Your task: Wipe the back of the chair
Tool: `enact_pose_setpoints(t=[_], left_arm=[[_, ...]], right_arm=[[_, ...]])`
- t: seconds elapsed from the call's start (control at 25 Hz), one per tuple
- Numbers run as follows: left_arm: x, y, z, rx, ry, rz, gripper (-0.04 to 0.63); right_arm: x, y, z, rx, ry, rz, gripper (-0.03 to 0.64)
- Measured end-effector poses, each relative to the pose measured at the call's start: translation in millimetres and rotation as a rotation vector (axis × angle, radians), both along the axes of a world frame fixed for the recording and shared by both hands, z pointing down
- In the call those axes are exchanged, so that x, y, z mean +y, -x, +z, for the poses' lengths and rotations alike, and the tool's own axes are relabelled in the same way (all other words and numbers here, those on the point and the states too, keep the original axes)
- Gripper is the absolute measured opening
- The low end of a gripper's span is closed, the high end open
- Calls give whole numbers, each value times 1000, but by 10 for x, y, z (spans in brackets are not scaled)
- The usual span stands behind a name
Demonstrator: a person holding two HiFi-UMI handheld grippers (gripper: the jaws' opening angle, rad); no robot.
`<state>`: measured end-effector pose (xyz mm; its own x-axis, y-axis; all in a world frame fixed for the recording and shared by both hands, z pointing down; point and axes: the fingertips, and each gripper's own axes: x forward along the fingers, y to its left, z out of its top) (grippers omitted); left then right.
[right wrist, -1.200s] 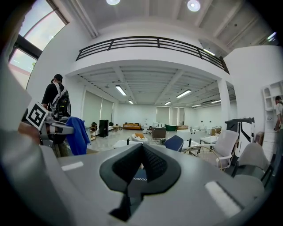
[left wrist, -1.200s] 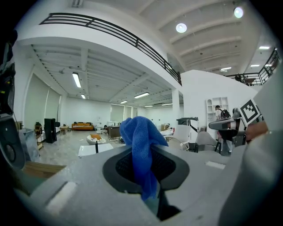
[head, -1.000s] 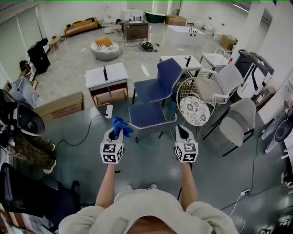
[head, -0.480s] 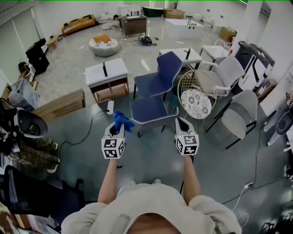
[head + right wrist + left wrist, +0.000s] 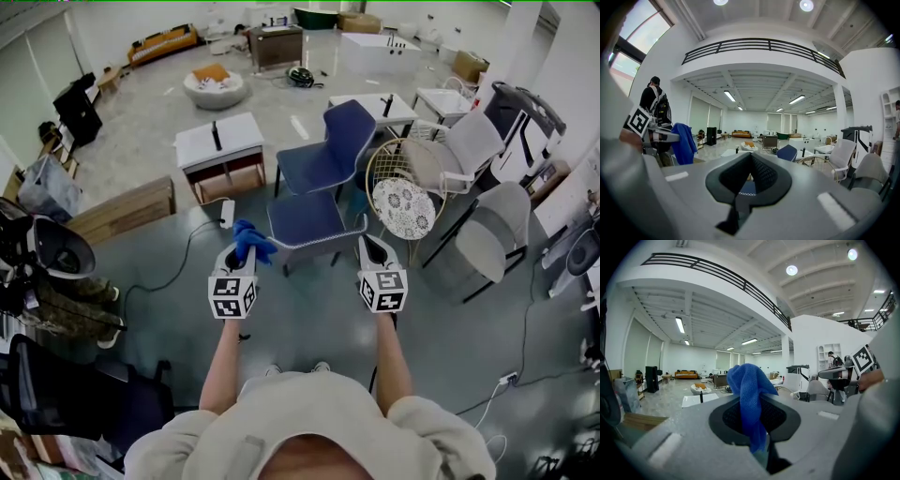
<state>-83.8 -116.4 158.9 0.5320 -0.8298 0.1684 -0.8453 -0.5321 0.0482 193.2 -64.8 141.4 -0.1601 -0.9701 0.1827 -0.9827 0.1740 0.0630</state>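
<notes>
The blue chair (image 5: 349,131) stands ahead on the floor, its back rising beyond a second blue seat (image 5: 314,220). The left tool (image 5: 241,255) pinches a blue cloth (image 5: 249,239), and the right tool (image 5: 373,251) is pressed together on nothing. A good wipe likely means stepping round close, laying the cloth flat on the back and stroking from the top down. The nearer seat blocks the straight path. A round wire chair (image 5: 403,202) crowds the right side, and a cable (image 5: 178,267) trails on the left.

Cloth (image 5: 249,240) in left tool (image 5: 239,263), chair (image 5: 314,220) just ahead, right tool (image 5: 371,250) near its right corner
</notes>
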Motion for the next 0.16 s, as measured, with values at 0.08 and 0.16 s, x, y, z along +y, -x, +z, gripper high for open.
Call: enact_pose_setpoints(t=[0.08, 0.16], left_arm=[[-4, 4, 6, -2, -1, -1, 43], [2, -2, 18, -5, -1, -1, 44]], right_arm=[[-13, 6, 5, 2, 1, -3, 0], [-15, 2, 18, 4, 4, -5, 0]])
